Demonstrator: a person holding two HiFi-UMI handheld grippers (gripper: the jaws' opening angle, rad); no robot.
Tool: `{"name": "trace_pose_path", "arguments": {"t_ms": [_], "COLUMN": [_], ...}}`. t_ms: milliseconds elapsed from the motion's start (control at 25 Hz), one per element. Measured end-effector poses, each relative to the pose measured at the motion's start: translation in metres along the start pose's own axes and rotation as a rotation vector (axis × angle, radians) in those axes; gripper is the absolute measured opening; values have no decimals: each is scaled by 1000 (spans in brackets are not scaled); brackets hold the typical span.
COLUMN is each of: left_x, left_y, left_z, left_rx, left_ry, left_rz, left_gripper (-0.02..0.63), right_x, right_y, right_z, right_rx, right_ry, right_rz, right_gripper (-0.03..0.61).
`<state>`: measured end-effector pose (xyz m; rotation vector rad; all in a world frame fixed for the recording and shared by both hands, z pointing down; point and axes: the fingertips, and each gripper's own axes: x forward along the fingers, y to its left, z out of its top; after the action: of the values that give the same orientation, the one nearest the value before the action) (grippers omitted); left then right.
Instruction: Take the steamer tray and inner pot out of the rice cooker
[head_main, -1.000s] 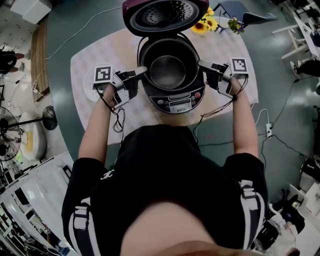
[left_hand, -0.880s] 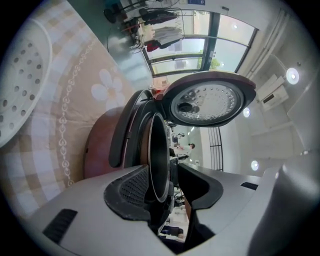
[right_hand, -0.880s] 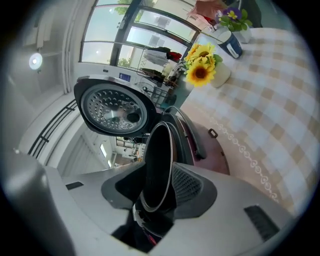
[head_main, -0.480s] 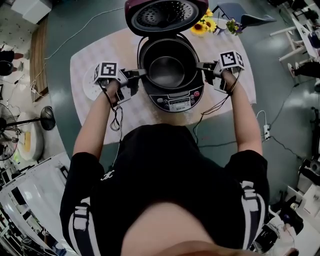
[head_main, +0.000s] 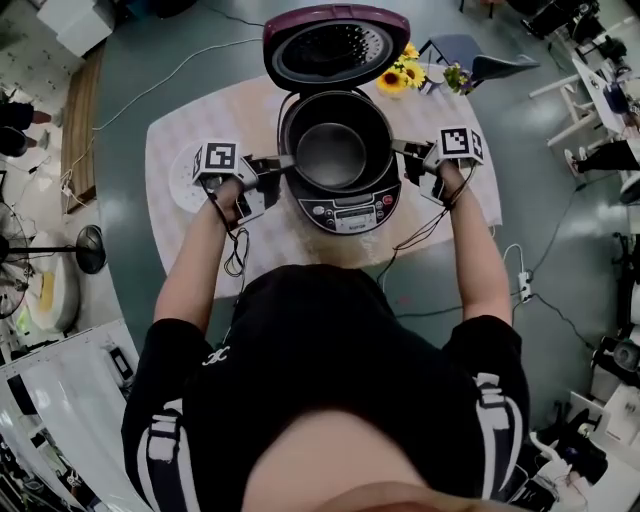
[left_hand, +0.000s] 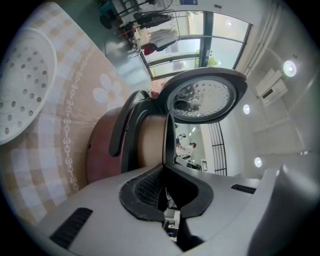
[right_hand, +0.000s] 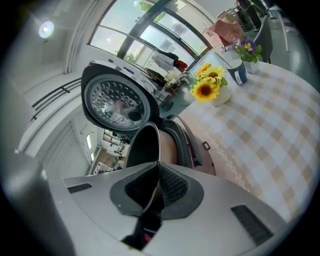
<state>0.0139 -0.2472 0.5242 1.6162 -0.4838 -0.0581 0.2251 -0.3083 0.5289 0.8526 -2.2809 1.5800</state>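
Pot-lifting step: my left hand-held gripper (head_main: 287, 161) and right hand-held gripper (head_main: 401, 148) are each pinched tight on opposite edges of the inner pot (head_main: 332, 155), which sits in the rice cooker (head_main: 347, 211), while the steamer tray (head_main: 181, 184) lies out on the bench (head_main: 270, 232) beside my left hand. Next, I judge, comes an even, straight-up lift past the cooker's wall. The raised lid (head_main: 335, 45) and flowers (head_main: 400, 76) crowd the far side; bare bench lies nearer me.
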Motion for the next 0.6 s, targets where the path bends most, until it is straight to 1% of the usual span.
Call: {"name": "trace_pose_path", "arguments": {"t_ms": [80,160,280,360,440,520,600], "left_x": [-4,-9,-18,-26,-39,-52,-60], "left_y": [-13,-26,-53,-75,-95,-113,-129], "left_z": [1,0,-6,-8,-8,-8,-9], "left_rx": [20,35,47,89,119,139,168], "left_ry": [-11,-13,-19,-34,-54,-76,-97], "left_rz": [-25,-46,-91,-145,-194,-226,-241], "left_gripper": [12,12,12,12,14,14,14], "right_x": [-12,-22,-39,-48,-55,-60,-67], "right_y": [13,30,55,73,92,114,134], "right_z": [11,18,22,20,18,18,18], "right_rx": [-56,-86,-89,-85,-110,-125,-118], "right_ry": [-29,-63,-105,-116,-125,-138,-151], "right_rz": [30,66,108,142,165,202,247], "right_gripper": [11,12,12,12,14,17,18]}}
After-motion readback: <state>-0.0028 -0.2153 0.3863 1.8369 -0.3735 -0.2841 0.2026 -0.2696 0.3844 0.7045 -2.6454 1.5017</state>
